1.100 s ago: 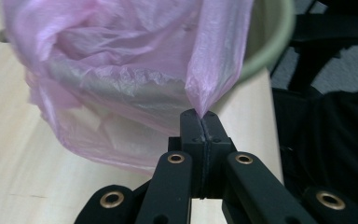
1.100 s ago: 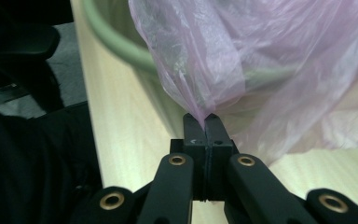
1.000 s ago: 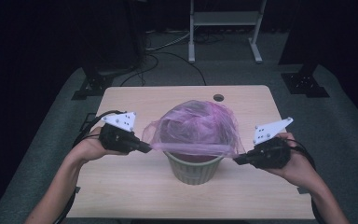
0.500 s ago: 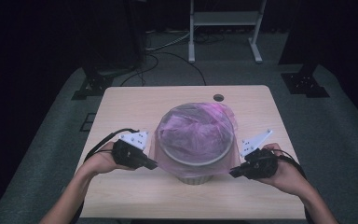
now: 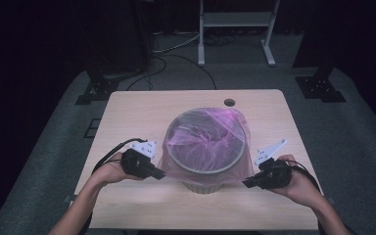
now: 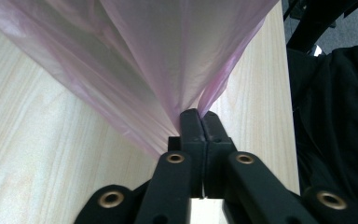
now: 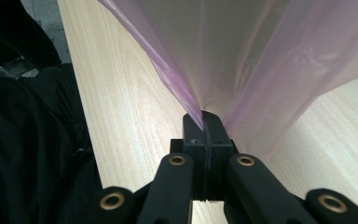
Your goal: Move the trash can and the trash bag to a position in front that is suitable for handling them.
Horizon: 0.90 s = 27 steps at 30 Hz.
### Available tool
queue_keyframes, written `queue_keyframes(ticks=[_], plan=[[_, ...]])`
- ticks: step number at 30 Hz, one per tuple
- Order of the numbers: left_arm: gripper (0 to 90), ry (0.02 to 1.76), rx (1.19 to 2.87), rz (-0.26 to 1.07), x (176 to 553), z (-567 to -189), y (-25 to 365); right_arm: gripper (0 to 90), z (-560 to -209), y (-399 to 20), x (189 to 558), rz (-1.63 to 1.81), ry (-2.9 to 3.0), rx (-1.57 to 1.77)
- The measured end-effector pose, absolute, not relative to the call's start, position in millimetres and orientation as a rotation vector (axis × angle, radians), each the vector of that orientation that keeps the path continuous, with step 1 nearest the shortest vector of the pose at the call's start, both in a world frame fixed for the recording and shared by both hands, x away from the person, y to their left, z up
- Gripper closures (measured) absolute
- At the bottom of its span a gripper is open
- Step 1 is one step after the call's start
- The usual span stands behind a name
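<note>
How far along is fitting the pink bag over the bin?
Done: the bag lines the bin, its top folded over the rim. In hand: the left gripper and right gripper each pinch a bag edge, pulled down beside the bin. Left: letting go, perhaps smoothing the skirt.

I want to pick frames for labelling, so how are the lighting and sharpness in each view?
High view: the table is lit, the surroundings nearly black, and the image is soft. Left gripper view: the pink bag is bright and translucent, the left claw sharp. Right gripper view: the right claw is crisp, the dark clothing at left lacks detail.
</note>
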<state>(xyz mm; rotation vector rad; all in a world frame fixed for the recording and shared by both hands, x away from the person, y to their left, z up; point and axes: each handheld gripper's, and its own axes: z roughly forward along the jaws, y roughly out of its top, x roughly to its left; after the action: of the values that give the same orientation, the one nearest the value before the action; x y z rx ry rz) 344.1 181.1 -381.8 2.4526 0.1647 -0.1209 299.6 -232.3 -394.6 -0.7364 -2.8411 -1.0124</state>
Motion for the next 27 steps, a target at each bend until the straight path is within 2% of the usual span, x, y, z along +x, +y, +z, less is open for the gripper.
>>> queue_keyframes(ticks=[1, 2, 3, 4, 5, 12, 14, 16, 17, 22, 26, 27], plan=[[73.6, 0.168, 2.445, -0.124, 342.6, -379.7, 183.1, 75.3, -391.7, -236.9, 297.3, -1.048, -2.828, -0.728], [73.6, 0.183, 2.437, -0.113, 341.2, -376.7, 186.2, 75.3, -391.7, -236.9, 297.3, -1.048, -2.828, -0.728], [66.8, 0.193, 2.418, -0.111, 338.9, -371.8, 192.2, 69.2, -385.9, -242.1, 292.5, -1.092, -2.812, -0.722], [62.8, 0.193, 2.418, -0.111, 338.9, -371.8, 192.2, 69.2, -385.9, -242.1, 292.5, -1.092, -2.812, -0.722], [60.3, 0.207, 2.411, -0.11, 336.4, -367.2, 197.5, 63.8, -379.0, -246.7, 287.9, -1.135, -2.795, -0.708], [45.5, 0.244, 2.374, -0.066, 332.7, -354.8, 204.0, 56.1, -352.9, -255.9, 279.5, -1.26, -2.812, -0.711], [40.3, 0.241, 2.35, -0.047, 332.2, -347.2, 195.5, 50.4, -340.3, -253.9, 282.5, -1.353, -2.813, -0.731], [37.0, 0.235, 2.349, -0.038, 331.6, -345.7, 191.9, 48.6, -338.4, -251.1, 283.1, -1.37, -2.809, -0.729], [35.0, 0.237, 2.351, -0.034, 331.3, -344.7, 189.2, 44.2, -337.5, -244.8, 283.7, -1.391, -2.823, -0.709], [31.1, 0.25, 2.352, 0.009, 332.6, -340.2, 174.3, 40.5, -342.9, -232.4, 285.6, -1.424, -2.828, -0.737], [33.6, 0.248, 2.348, 0.035, 335.9, -336.9, 165.6, 40.7, -347.9, -229.0, 289.0, -1.445, -2.84, -0.793], [35.4, 0.242, 2.35, 0.04, 338.1, -336.0, 161.4, 44.1, -349.3, -228.2, 291.8, -1.458, -2.839, -0.816]])
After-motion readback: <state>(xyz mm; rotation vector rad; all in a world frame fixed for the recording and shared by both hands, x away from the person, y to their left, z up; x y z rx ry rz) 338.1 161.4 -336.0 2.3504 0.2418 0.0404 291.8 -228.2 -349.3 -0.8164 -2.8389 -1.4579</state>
